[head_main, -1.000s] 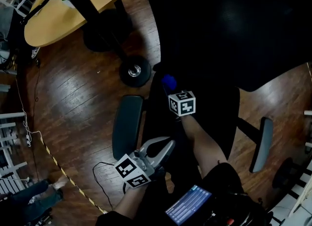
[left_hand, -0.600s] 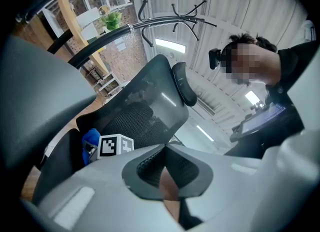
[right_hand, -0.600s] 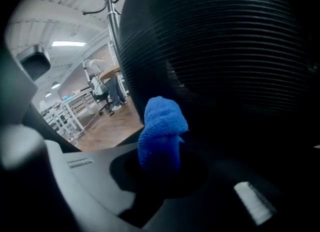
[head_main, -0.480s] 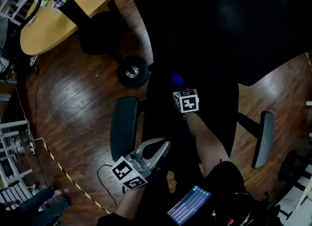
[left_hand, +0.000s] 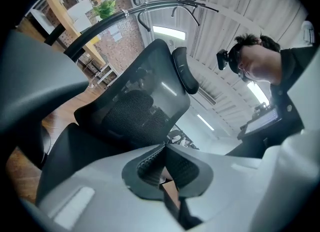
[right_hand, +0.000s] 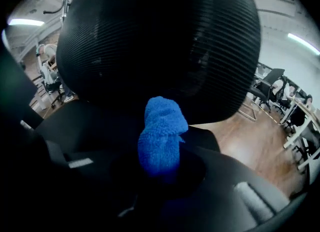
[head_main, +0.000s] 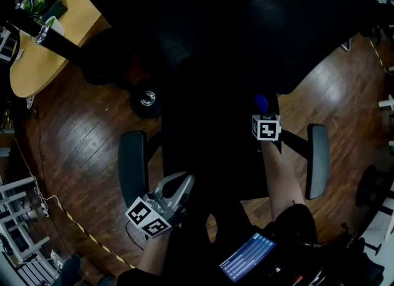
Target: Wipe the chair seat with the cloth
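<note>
The black office chair fills the head view, its seat point(head_main: 209, 155) between two grey armrests. A blue cloth point(head_main: 261, 102) is bunched in my right gripper point(head_main: 261, 109), which is shut on it over the right side of the seat, near the backrest point(head_main: 246, 32). In the right gripper view the blue cloth point(right_hand: 161, 136) sticks up from the right gripper point(right_hand: 160, 171) in front of the mesh backrest point(right_hand: 160, 41) and above the seat point(right_hand: 95, 123). My left gripper point(head_main: 186, 182) hangs by the seat's front left, shut with nothing in it. The left gripper point(left_hand: 161, 168) looks up at the backrest point(left_hand: 135, 111).
The left armrest point(head_main: 132, 167) and right armrest point(head_main: 318, 161) flank the seat. A wooden table point(head_main: 31, 63) with a black leg stands at the upper left on the wood floor point(head_main: 80, 130). A chair caster point(head_main: 148, 100) lies beside the seat. A lit tablet point(head_main: 248, 257) sits below.
My right gripper has carried the blue cloth to the right across the seat. The head view has swung, so the chair sits more central. My left gripper stays near the left armrest.
</note>
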### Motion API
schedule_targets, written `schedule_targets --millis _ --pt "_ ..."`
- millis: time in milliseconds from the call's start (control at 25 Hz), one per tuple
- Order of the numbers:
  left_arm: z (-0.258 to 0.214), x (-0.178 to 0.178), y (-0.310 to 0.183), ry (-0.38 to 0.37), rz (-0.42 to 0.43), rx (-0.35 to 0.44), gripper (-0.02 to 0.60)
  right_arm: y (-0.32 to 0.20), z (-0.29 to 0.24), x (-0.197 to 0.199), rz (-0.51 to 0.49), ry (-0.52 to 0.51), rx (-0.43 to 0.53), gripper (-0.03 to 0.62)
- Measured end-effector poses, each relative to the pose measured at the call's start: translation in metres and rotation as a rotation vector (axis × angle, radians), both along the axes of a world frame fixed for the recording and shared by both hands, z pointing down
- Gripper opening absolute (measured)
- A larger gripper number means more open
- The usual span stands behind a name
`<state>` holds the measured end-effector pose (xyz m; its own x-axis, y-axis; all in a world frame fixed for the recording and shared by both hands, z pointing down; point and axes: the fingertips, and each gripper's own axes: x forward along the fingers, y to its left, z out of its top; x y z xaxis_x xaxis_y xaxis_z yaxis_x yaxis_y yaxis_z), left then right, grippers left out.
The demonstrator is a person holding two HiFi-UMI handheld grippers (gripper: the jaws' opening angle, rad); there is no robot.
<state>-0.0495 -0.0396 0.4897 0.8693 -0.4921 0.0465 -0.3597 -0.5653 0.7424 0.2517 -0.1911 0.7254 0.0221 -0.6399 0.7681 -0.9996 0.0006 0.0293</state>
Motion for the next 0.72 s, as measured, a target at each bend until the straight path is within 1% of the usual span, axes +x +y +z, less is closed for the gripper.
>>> schedule_targets --millis 80,200,320,480,560,600,720 --pt "0.0 0.003 -0.002 -0.001 0.005 -0.006 0.005 0.01 -0.004 0.018 0.016 0.005 -0.004 0.038" --pt "-0.003 0.011 -0.004 -0.005 0.017 0.001 0.005 0.019 -0.01 0.031 0.008 0.017 0.01 0.038" --pt "-0.005 0.017 -0.007 -0.01 0.023 0.017 0.005 0.019 -0.01 0.035 -0.002 0.023 0.027 0.038" --pt "-0.01 0.019 -0.007 -0.009 0.021 0.026 0.005 0.024 -0.011 0.032 -0.018 -0.007 0.027 0.038" --pt "-0.012 0.018 -0.006 -0.015 0.023 0.033 0.005 0.022 -0.016 0.018 -0.032 -0.029 0.039 0.038" --pt "-0.012 0.017 -0.005 -0.016 0.024 0.035 0.005 0.019 -0.019 0.004 -0.052 -0.046 0.049 0.038" --pt "-0.014 0.012 -0.001 -0.002 0.014 0.026 0.005 0.007 -0.029 -0.064 -0.165 -0.114 0.081 0.038"
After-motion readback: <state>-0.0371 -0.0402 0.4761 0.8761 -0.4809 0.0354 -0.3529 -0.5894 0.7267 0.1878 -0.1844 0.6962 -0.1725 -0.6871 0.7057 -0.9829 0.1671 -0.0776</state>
